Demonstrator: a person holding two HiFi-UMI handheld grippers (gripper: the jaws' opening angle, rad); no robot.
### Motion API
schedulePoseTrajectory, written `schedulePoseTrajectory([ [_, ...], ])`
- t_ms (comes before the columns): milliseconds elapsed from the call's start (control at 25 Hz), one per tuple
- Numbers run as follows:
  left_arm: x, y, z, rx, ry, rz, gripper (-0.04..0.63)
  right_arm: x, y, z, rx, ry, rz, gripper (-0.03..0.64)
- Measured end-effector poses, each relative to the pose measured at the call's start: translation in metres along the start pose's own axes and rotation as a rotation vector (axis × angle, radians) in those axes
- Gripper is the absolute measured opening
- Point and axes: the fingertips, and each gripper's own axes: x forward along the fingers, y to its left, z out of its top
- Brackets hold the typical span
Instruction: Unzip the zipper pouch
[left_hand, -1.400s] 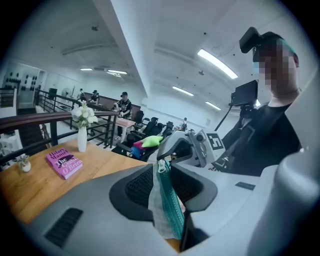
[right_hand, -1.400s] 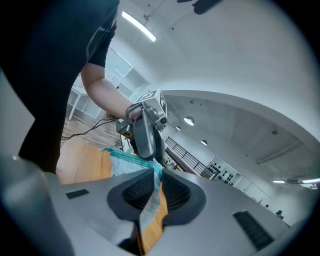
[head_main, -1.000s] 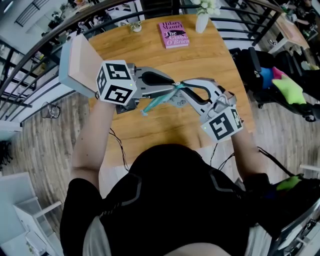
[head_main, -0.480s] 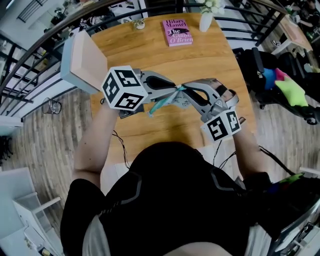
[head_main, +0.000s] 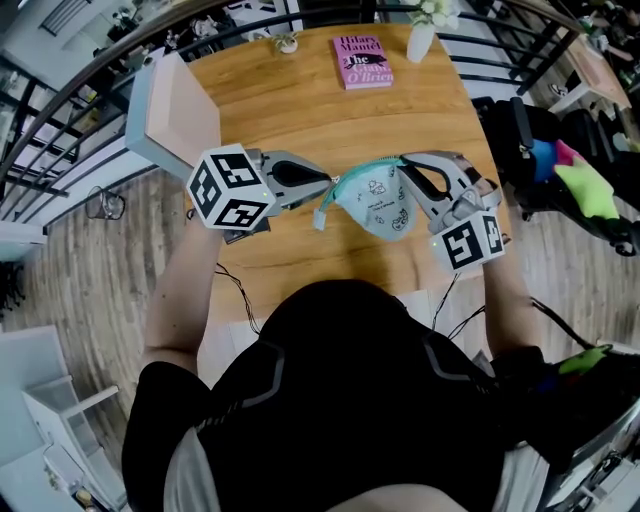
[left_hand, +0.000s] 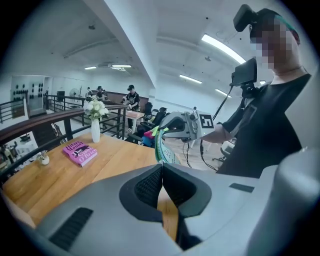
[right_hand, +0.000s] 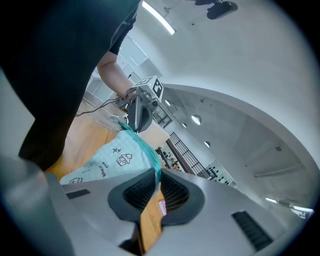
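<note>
Vase flowers (head_main: 431, 11) cropped at top

Wooden table (head_main: 300, 110): pink book (head_main: 363, 61) flat near far edge, white vase (head_main: 421, 40) just beside, small pot (head_main: 288, 42) further left.

You wear a black shirt (head_main: 340, 400) with short sleeves (head_main: 168, 388) and curved grey seams at the shoulders. A black headset (left_hand: 247, 19) sits on your head. Your left gripper (head_main: 328, 184) and right gripper (head_main: 402, 166) are smooth pale-grey shells with black ribbed pads (left_hand: 149, 184) inside dark jaw mouths. Each carries a white cube (head_main: 228, 188) printed with black square markers. Thin black cables (head_main: 232, 285) trail from both grippers back towards you.
</note>
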Motion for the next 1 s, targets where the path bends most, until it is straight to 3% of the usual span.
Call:
schedulePoseTrajectory([
  [1000,-0.011,0.002,-0.010,-0.004,-0.007,0.071,0.029,0.011,-0.009,-0.015,0.078,0.022,-0.027,0.043],
])
